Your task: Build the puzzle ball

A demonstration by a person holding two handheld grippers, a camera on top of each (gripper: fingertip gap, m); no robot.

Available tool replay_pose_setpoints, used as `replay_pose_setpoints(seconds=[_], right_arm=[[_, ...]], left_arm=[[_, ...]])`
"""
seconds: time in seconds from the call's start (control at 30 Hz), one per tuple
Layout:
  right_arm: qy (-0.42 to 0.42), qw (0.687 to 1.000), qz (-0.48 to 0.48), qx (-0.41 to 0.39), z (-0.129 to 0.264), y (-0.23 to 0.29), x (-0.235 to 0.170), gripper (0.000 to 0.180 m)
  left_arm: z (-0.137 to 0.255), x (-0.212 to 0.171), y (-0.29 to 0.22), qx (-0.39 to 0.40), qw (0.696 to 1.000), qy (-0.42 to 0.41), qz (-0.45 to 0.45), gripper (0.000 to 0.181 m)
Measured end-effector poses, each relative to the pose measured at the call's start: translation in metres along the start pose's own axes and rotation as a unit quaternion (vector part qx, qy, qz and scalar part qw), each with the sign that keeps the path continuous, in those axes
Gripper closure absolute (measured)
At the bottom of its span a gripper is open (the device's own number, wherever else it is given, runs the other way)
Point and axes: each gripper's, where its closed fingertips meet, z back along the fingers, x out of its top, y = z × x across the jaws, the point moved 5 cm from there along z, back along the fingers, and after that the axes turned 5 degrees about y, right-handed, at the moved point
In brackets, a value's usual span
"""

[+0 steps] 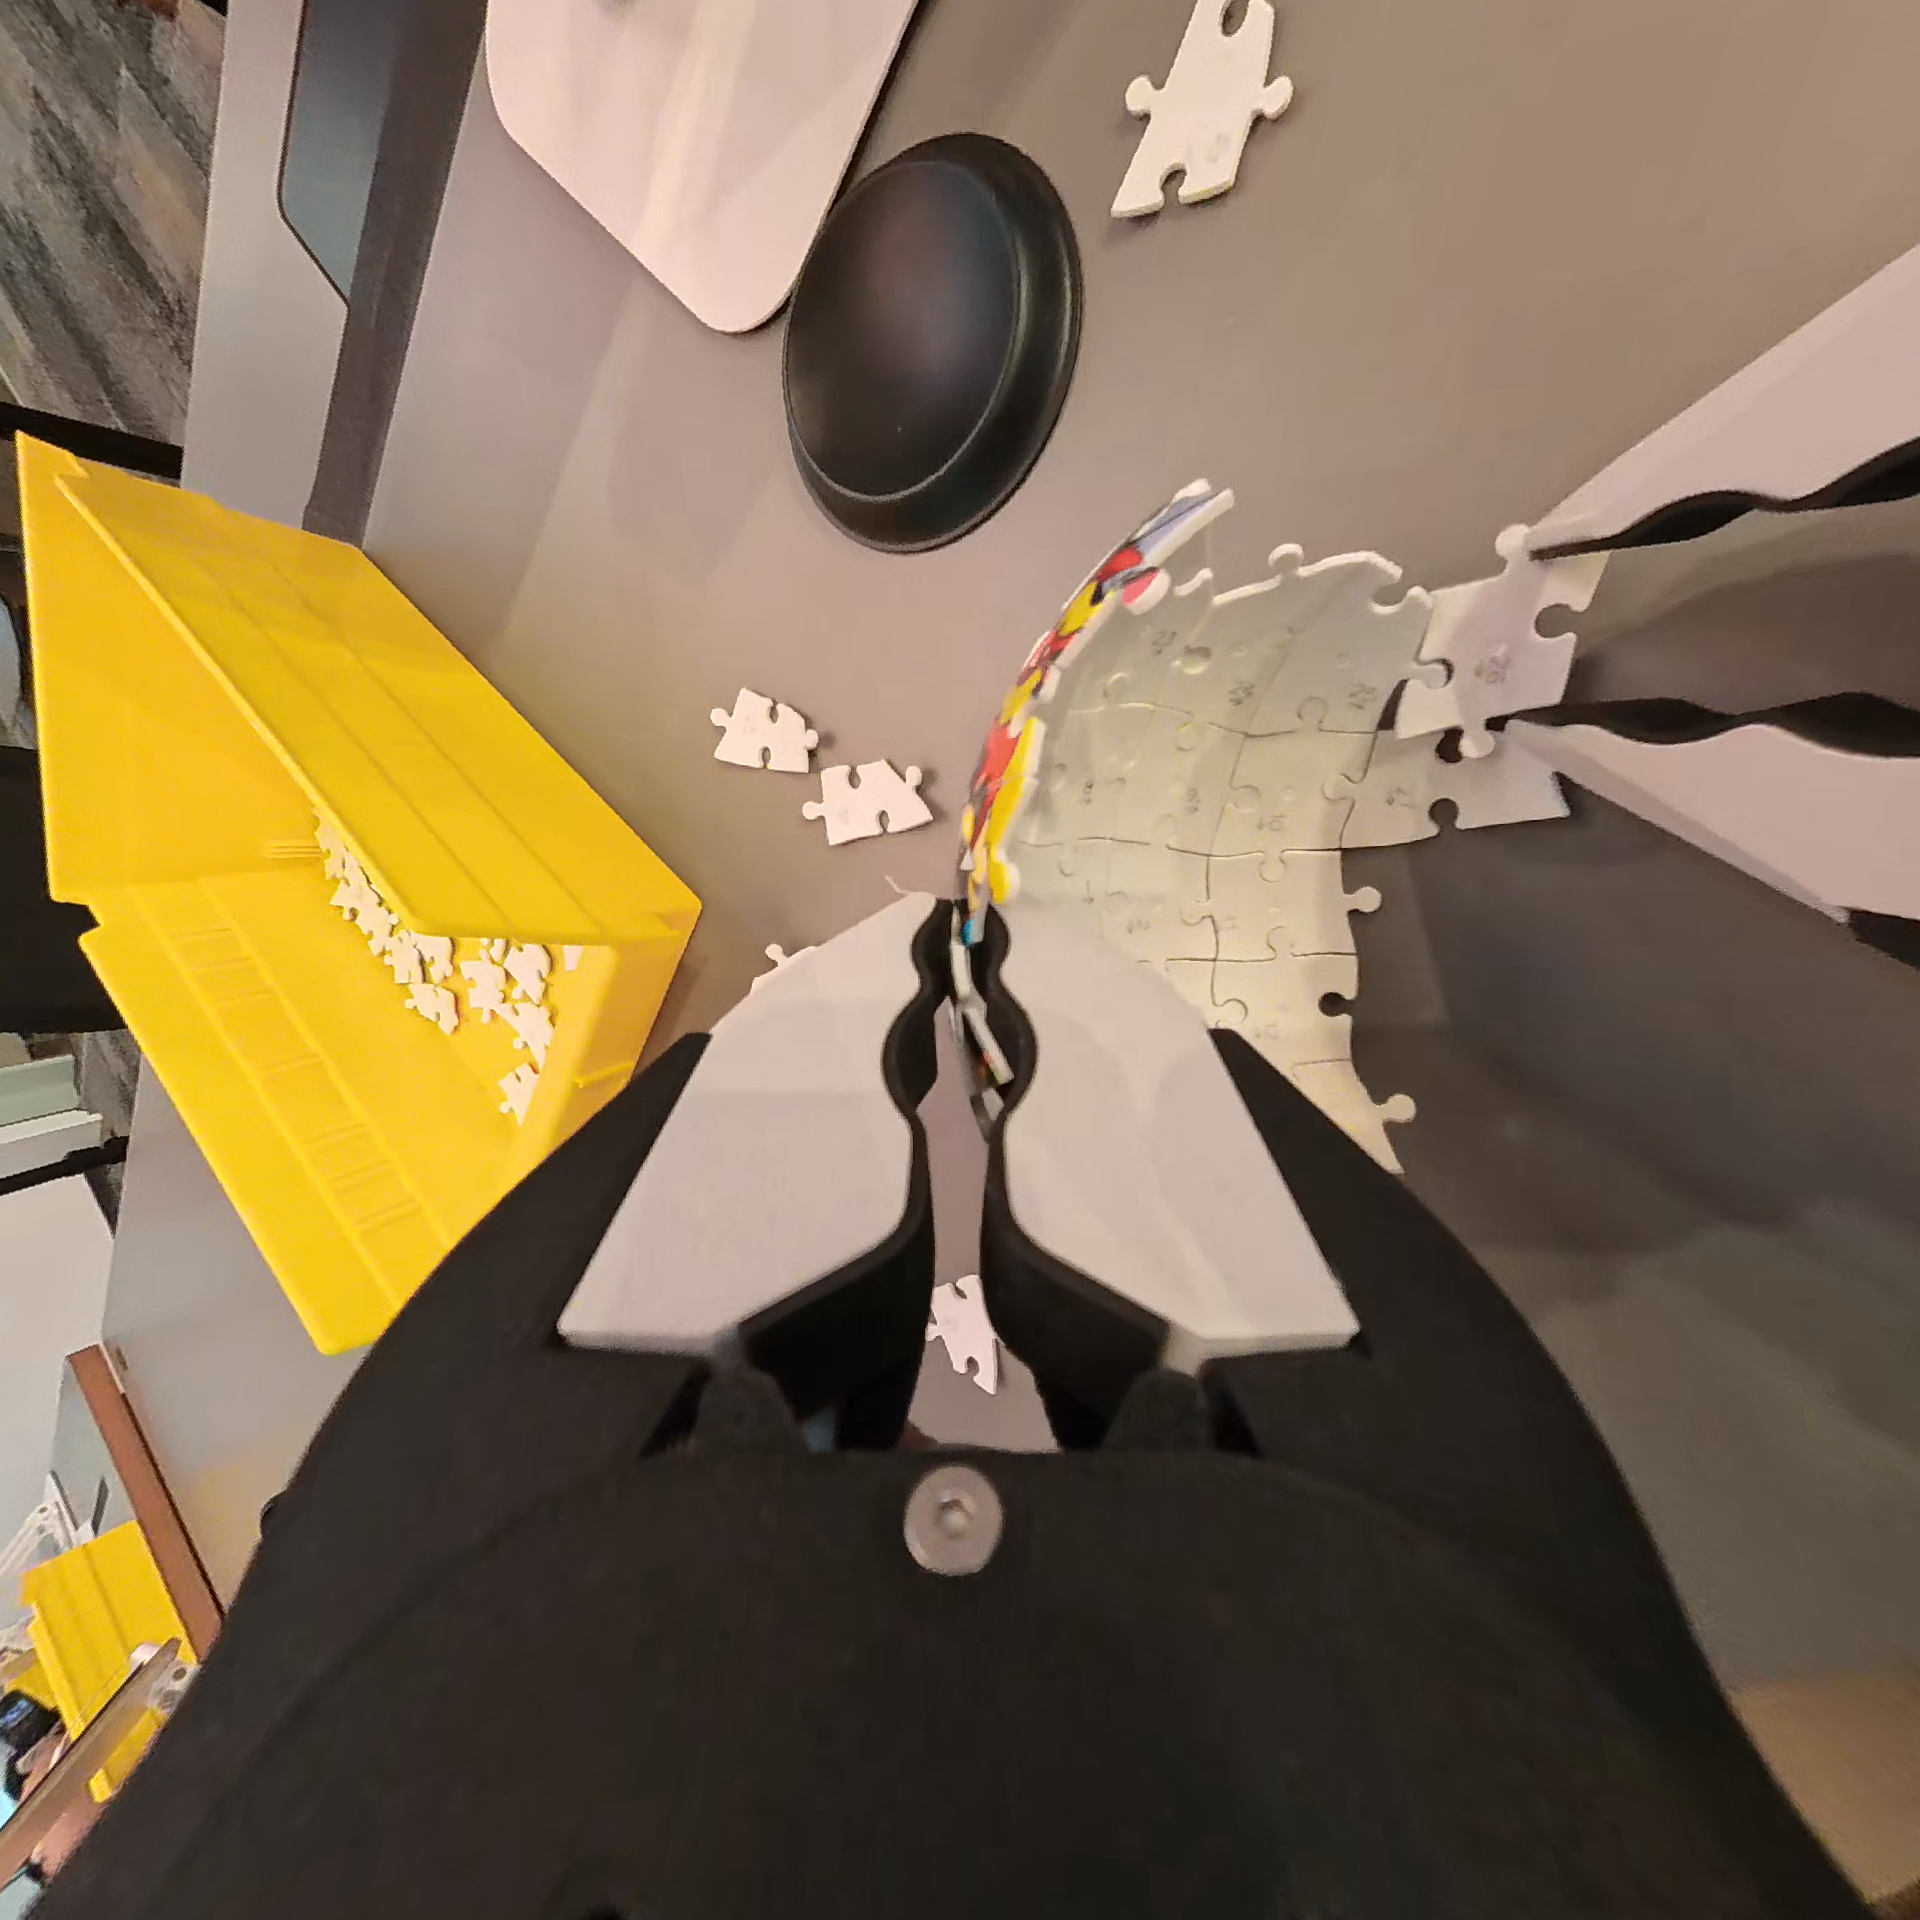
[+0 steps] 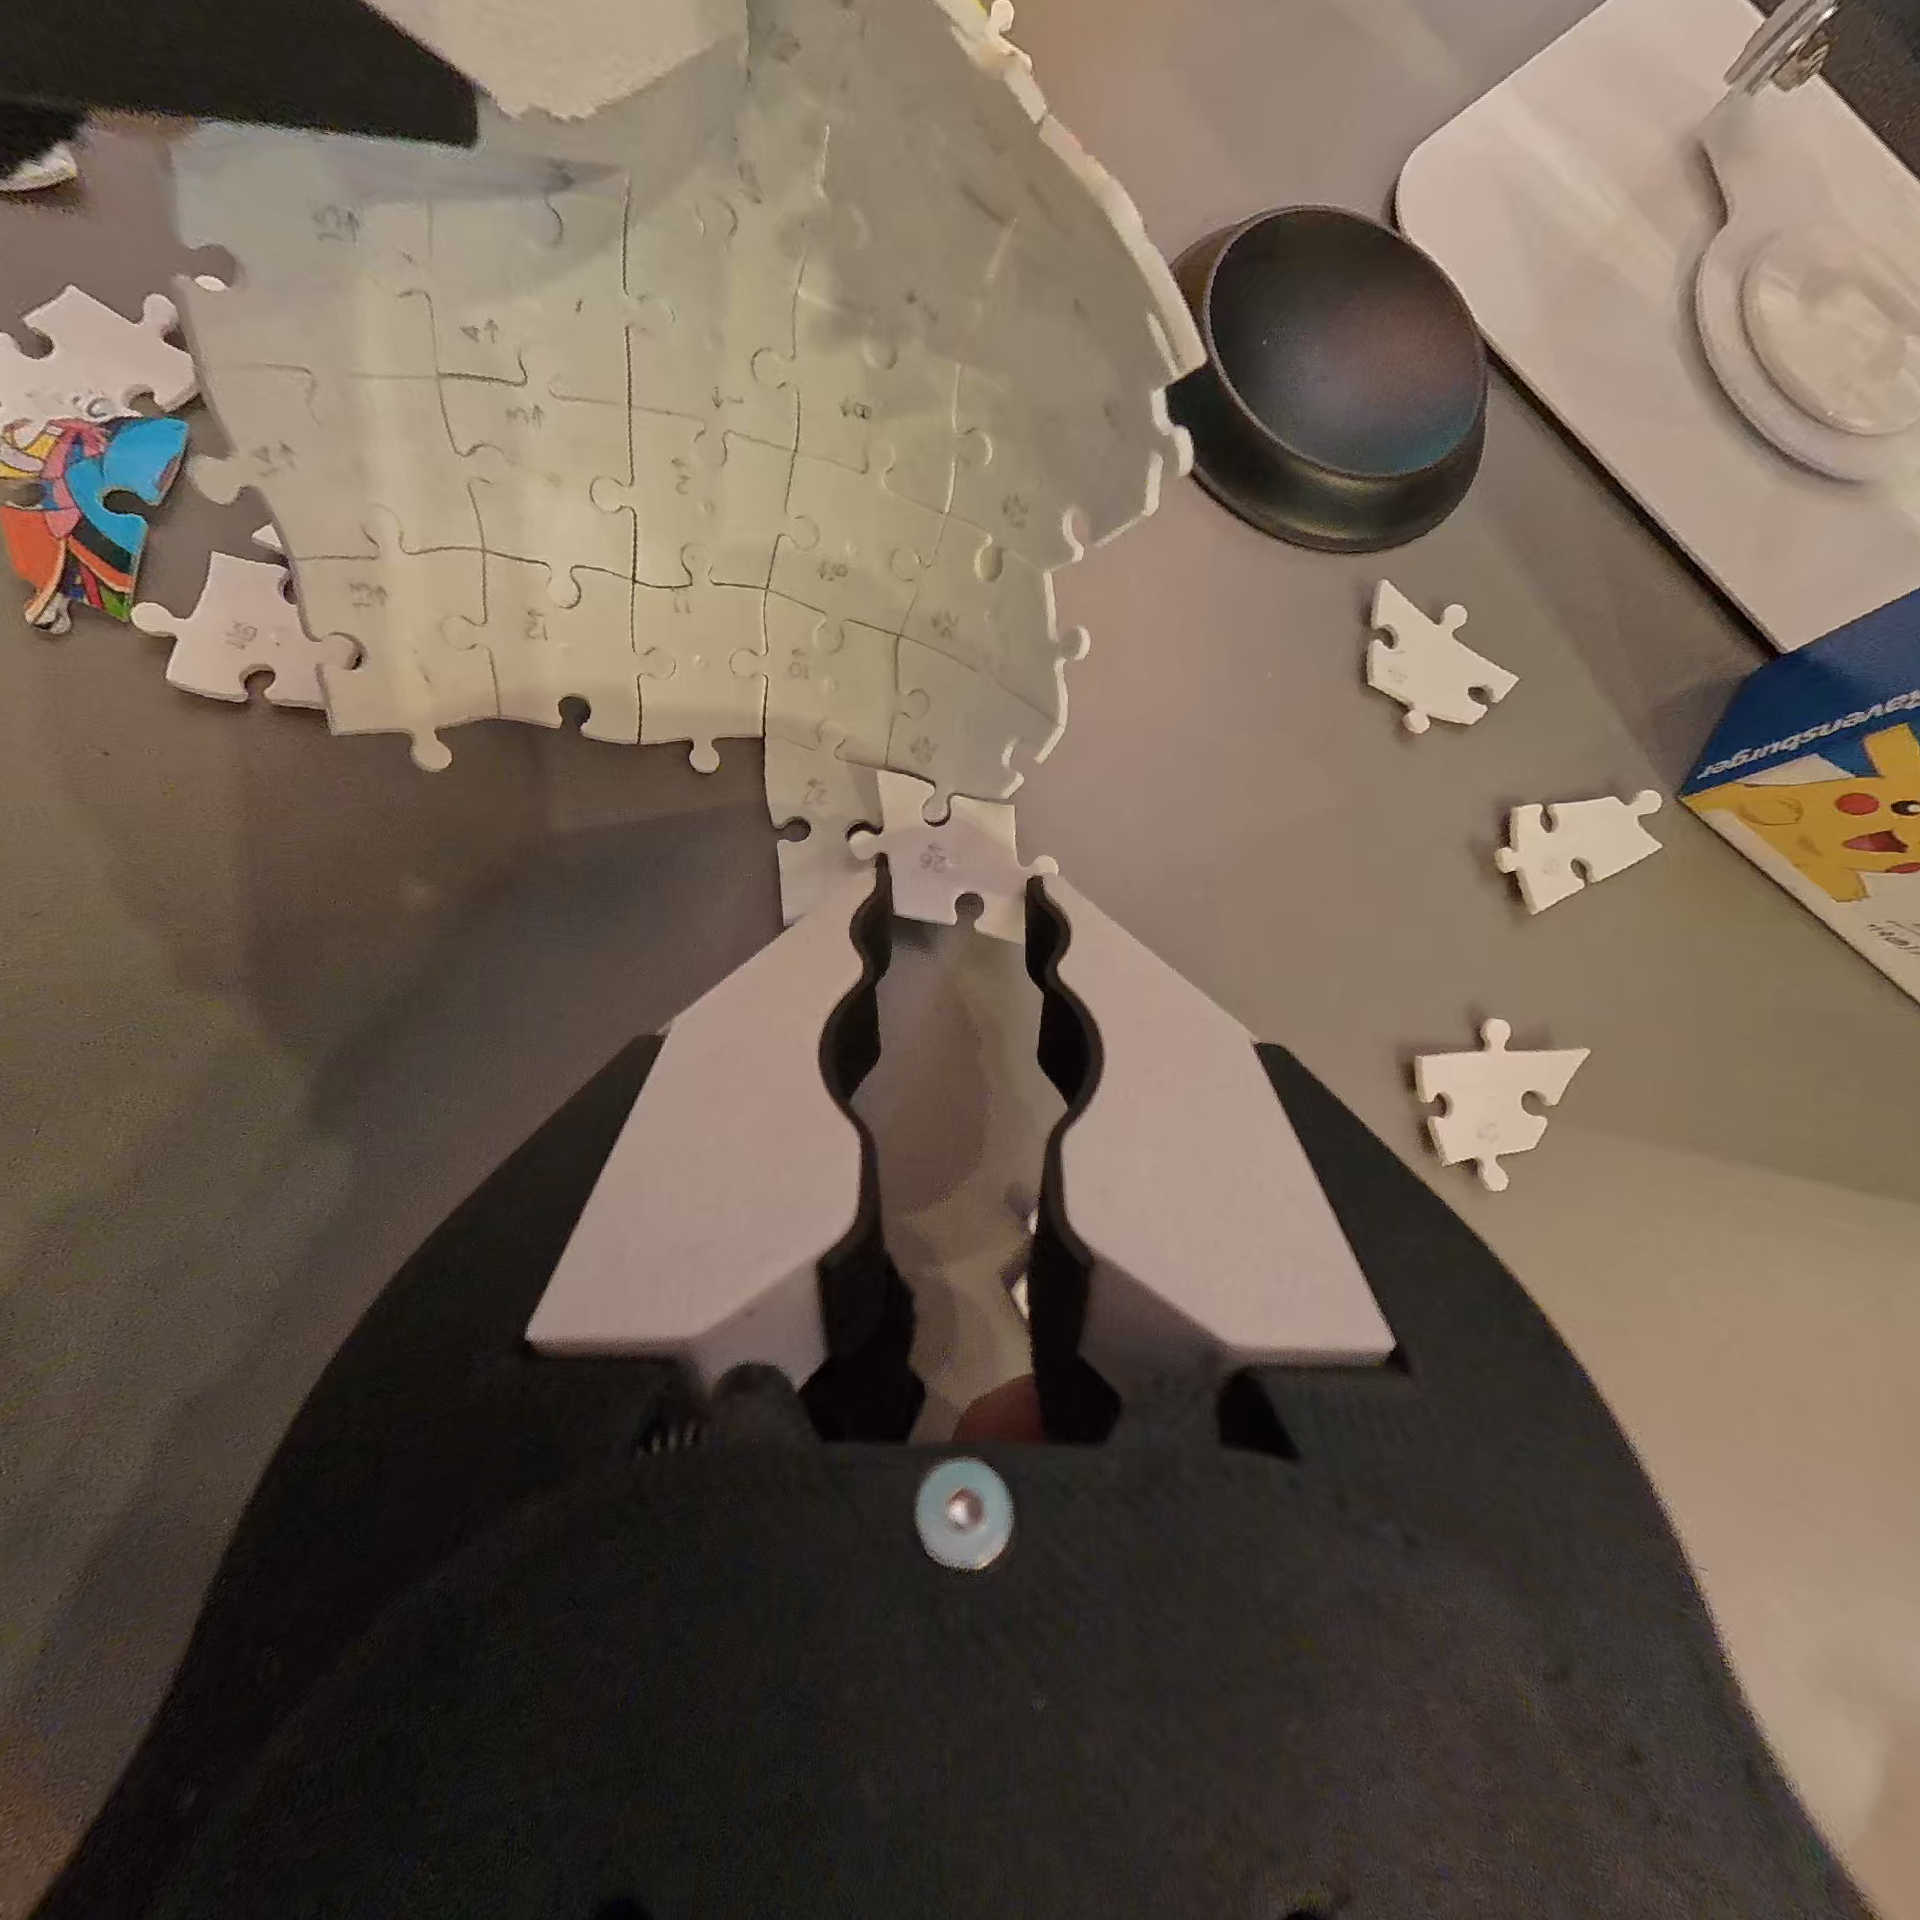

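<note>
The partly built puzzle ball [image 1: 1195, 790] is a curved shell of joined pieces, white inside and coloured outside; it also shows in the right wrist view [image 2: 675, 447]. My left gripper [image 1: 961, 935] is shut on the shell's edge and holds it up off the table; it shows as a dark shape at the top left of the right wrist view [image 2: 239, 73]. My right gripper [image 2: 958, 888] is shut on a single white puzzle piece [image 2: 951, 868] and holds it against the shell's open edge. In the left wrist view it [image 1: 1512, 634] comes in from the right with that piece [image 1: 1486, 665].
A black round stand [image 1: 930, 343] [image 2: 1340, 395] sits on the grey table beside a white tray [image 1: 686, 135] [image 2: 1621, 312]. A yellow bin [image 1: 312, 831] holds several pieces. Loose white pieces [image 1: 764, 732] [image 2: 1434, 655] [image 2: 1574, 847] lie around. A blue-and-yellow box [image 2: 1829, 790] stands right; a coloured piece [image 2: 83, 509] lies left. Tip to tip, the grippers are about 11 cm apart.
</note>
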Motion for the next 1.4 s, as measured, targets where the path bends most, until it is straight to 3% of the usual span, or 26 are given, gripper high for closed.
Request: replay_pose_setpoints(seconds=[0.27, 0.63, 1.4], right_arm=[[-0.013, 1.0, -0.006, 0.004, 0.002, 0.001, 0.002, 0.151], [-0.05, 0.995, -0.001, 0.081, 0.0, 0.008, 0.008, 0.179], [-0.036, 0.997, 0.017, 0.059, -0.009, 0.005, 0.006, 0.18]], left_arm=[[0.001, 0.0, 0.0, 0.008, 1.0, 0.002, -0.006, 0.178], [0.002, 0.003, -0.002, 0.011, 1.0, 0.0, -0.012, 0.178], [0.01, 0.015, -0.008, 0.038, 0.998, 0.0, -0.043, 0.178]])
